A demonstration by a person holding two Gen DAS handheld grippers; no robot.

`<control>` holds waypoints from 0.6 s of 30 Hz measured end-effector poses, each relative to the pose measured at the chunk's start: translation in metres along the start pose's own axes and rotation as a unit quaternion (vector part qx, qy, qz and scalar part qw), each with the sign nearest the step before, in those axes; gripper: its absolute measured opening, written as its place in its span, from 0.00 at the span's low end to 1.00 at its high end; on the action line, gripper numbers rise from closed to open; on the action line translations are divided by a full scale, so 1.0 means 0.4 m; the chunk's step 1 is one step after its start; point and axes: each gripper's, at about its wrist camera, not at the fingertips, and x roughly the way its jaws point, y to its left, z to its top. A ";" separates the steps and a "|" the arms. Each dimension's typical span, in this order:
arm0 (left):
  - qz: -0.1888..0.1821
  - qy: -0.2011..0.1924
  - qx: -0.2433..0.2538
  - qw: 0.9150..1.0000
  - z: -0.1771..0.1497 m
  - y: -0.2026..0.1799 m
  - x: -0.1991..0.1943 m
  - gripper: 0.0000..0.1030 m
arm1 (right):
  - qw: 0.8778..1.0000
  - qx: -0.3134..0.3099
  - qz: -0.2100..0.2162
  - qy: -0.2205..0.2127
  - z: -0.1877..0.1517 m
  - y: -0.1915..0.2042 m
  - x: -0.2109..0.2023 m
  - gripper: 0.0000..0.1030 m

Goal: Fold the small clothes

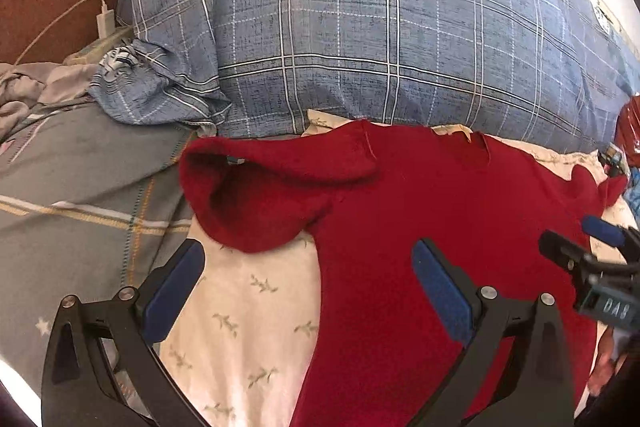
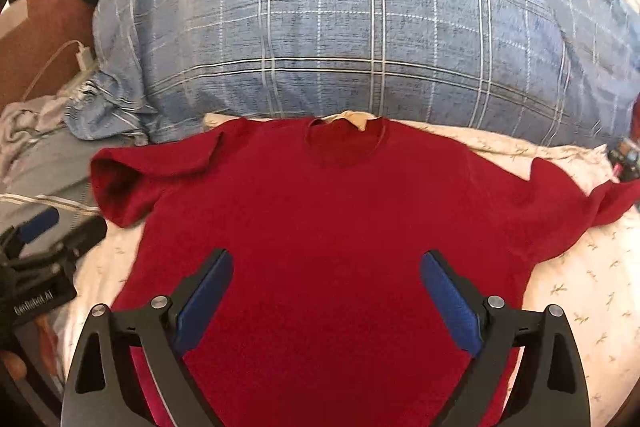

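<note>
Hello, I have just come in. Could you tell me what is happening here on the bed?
A person holds two grippers over a red T-shirt that lies spread flat, neck toward a blue plaid pillow, on a cream floral sheet. The left gripper and the right gripper are both open and grip nothing. The shirt's left sleeve is bunched up. No fold has been made yet.

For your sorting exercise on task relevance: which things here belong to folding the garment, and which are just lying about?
Belongs to the job:
red T-shirt
left gripper, open
right gripper, open

Lying about:
blue checked pillow
white charger
grey blanket
</note>
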 end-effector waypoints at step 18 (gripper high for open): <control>0.007 0.010 0.012 1.000 -0.010 0.003 0.100 1.00 | 1.000 0.004 0.002 0.023 0.017 0.031 0.076 0.94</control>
